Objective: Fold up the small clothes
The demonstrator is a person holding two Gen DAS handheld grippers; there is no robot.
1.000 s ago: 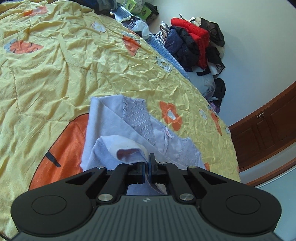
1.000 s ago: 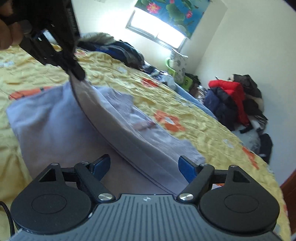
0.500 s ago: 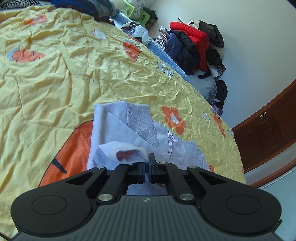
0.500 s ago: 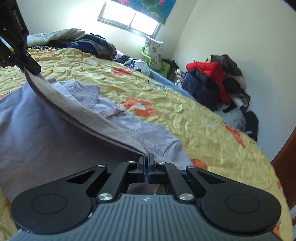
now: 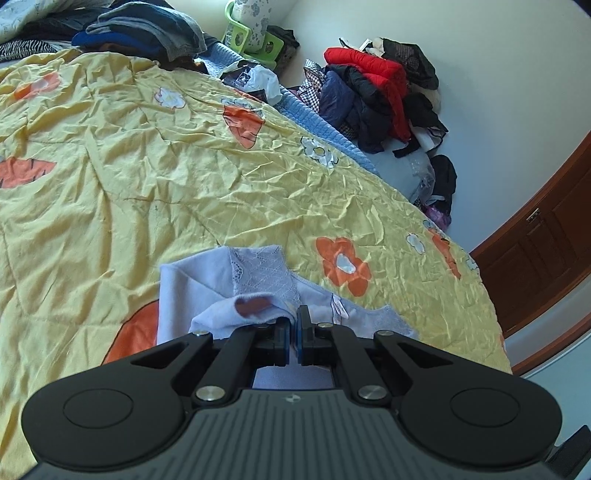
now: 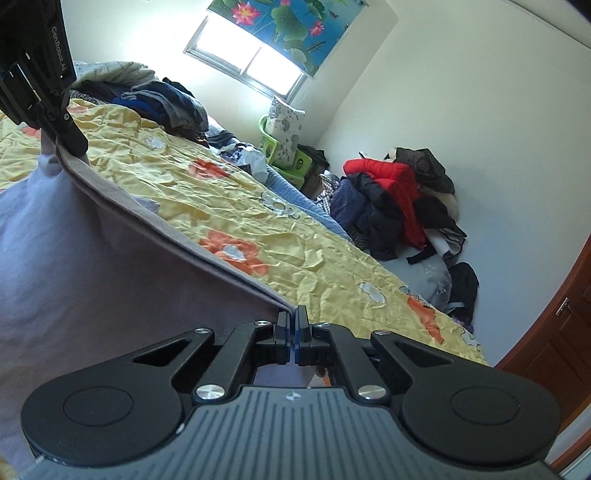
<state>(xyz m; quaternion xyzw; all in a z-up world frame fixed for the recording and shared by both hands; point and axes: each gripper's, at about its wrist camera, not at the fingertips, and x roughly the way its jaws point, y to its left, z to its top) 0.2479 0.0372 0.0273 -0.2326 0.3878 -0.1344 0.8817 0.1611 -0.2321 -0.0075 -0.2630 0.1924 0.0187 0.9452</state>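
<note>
Left wrist view: left tool [image 5: 293, 334] seen from behind, jaws pressed together on a bunched corner of the pale lilac garment [image 5: 192, 284]; lace panel [image 5: 264, 271] and a reddish patch [image 5: 253, 304] show only here.
Right wrist view: right tool [image 6: 293, 334] clamped on the garment's [image 6: 92, 266] hem; the left tool [image 6: 75, 142] shows at upper left, pinching the far end of the same edge.
Shown only in right view: the edge [image 6: 177, 229] drawn taut between the two tools, and the window [image 6: 247, 62] with its flowered blind [image 6: 280, 18].
Garment position: partly lifted off the bed, its lower part lying on the yellow bedspread [image 5: 147, 177].
Garment axis: held edge runs as a long diagonal from the far left tool down to the near right tool; cloth hangs below it.
Surface: wrinkled yellow bedspread with orange and white flowers.
Room: pale walls, heap of dark and red clothes [image 5: 380, 96] on the floor beyond the bed, green basket [image 5: 255, 37], brown wooden door [image 5: 546, 251].
</note>
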